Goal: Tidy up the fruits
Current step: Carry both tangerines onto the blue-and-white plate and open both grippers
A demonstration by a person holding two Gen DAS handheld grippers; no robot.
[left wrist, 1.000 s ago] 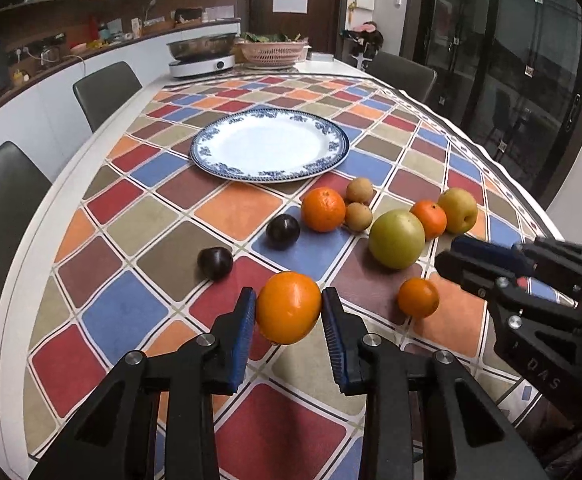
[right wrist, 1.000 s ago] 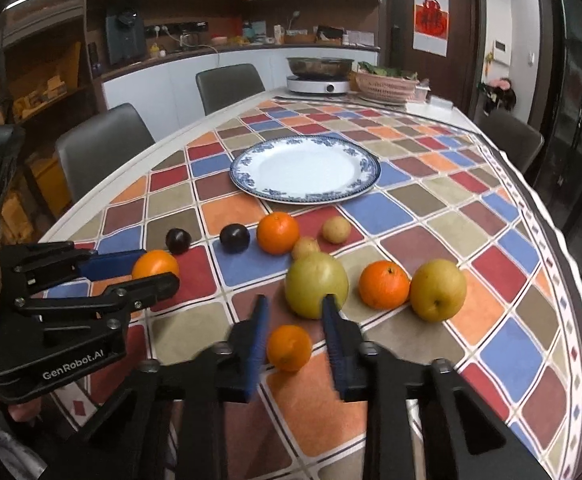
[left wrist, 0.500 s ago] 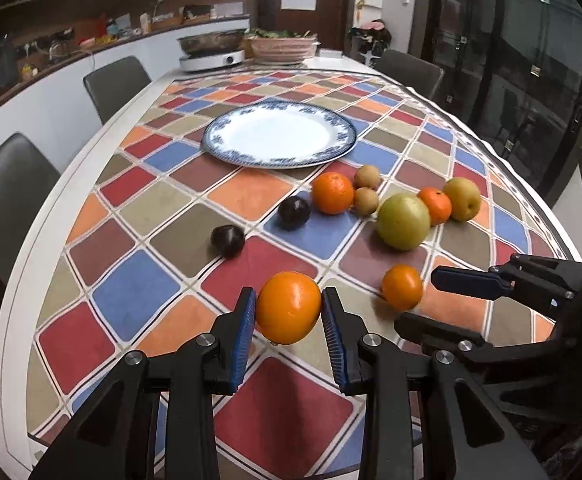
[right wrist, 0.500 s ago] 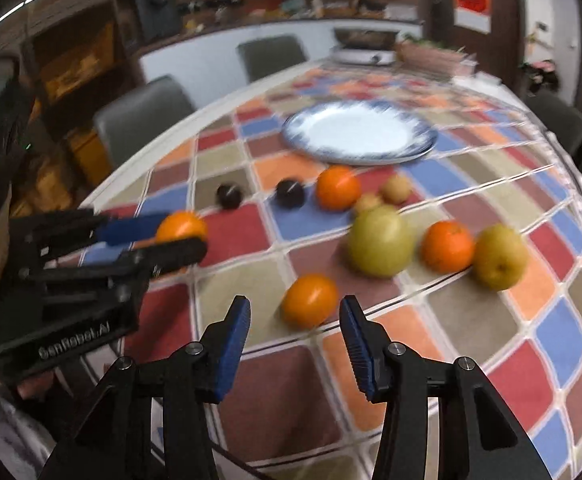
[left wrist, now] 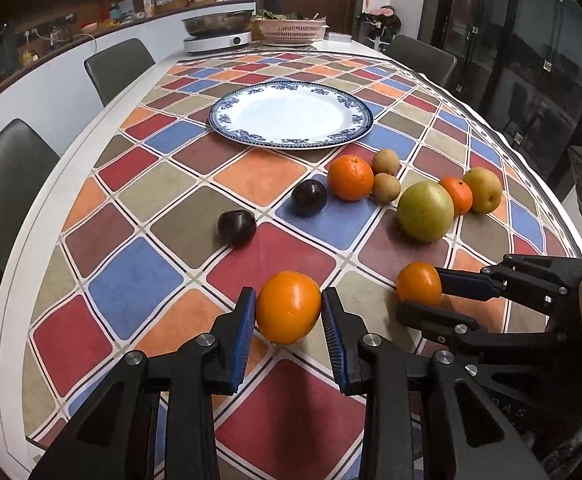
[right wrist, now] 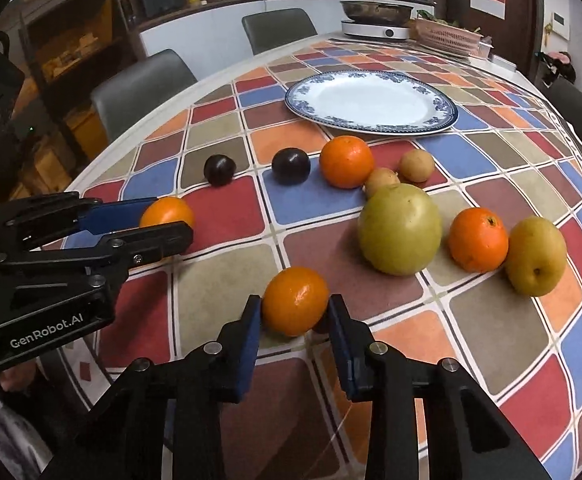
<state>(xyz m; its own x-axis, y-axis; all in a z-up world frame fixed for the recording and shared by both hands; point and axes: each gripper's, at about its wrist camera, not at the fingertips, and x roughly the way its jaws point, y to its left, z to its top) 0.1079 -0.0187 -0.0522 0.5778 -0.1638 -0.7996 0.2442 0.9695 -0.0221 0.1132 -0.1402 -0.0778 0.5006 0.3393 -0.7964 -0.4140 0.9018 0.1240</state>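
My left gripper [left wrist: 289,316] is shut on an orange [left wrist: 288,307] and holds it just above the near part of the table; it also shows in the right wrist view [right wrist: 166,216]. My right gripper [right wrist: 294,312] has closed around a smaller orange [right wrist: 295,300] that rests on the table, pads touching its sides; this shows in the left wrist view too [left wrist: 419,283]. A blue-rimmed white plate [left wrist: 291,120] lies empty further back. Between the plate and the grippers lie two dark plums [left wrist: 236,227], two oranges [left wrist: 350,177], two small brown fruits [left wrist: 386,187], a big green fruit [left wrist: 425,211] and a yellow pear [left wrist: 483,190].
The oval table has a colourful checked cloth [left wrist: 151,184]. Grey chairs [left wrist: 117,64] stand along its left side. A cooker with a pan [left wrist: 217,34] and a pink basket [left wrist: 291,30] stand at the far end. The table's edge runs close on the right [left wrist: 551,200].
My right gripper has moved forward and closed its fingers onto the small orange. My left gripper still holds its orange, with little movement.
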